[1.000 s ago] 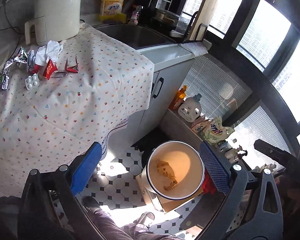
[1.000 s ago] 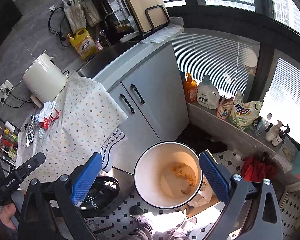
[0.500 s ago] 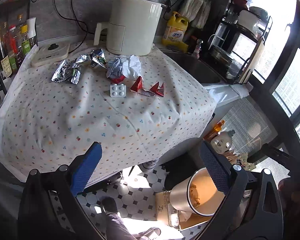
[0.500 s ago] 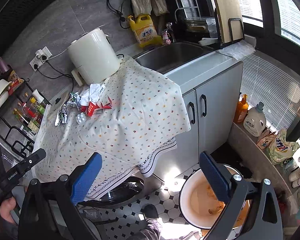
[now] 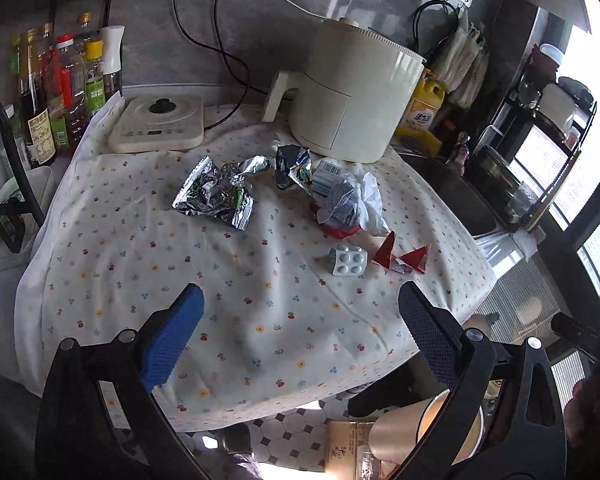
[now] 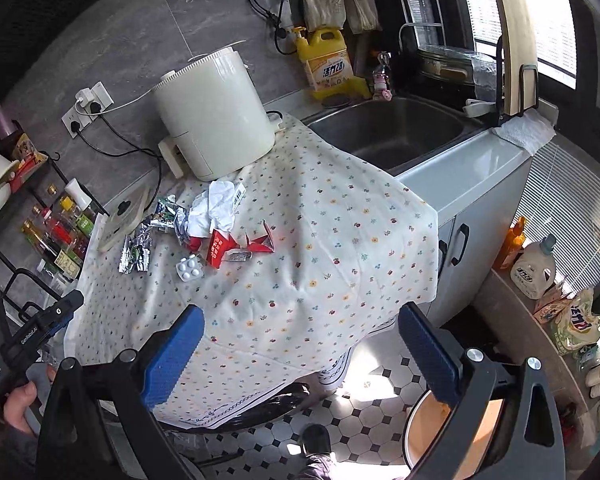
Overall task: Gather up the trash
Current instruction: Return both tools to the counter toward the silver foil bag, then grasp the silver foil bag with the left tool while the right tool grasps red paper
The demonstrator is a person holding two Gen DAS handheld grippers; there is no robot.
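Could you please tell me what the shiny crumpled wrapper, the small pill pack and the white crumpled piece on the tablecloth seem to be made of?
The shiny crumpled silver wrapper looks like metallised foil film: mirror-like glints on sharp creases. The small grey blister pill pack seems to be foil-backed plastic, with raised rounded white bumps. The white crumpled sheet appears to be matte paper or tissue, though thin plastic is possible.

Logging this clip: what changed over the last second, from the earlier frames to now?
Both grippers, left gripper and right gripper, swung up from over the bin toward the tablecloth and its litter. Nothing was grasped or released; fingers stay open and empty. The blister pack, foil wrappers and red scraps lie unmoved.
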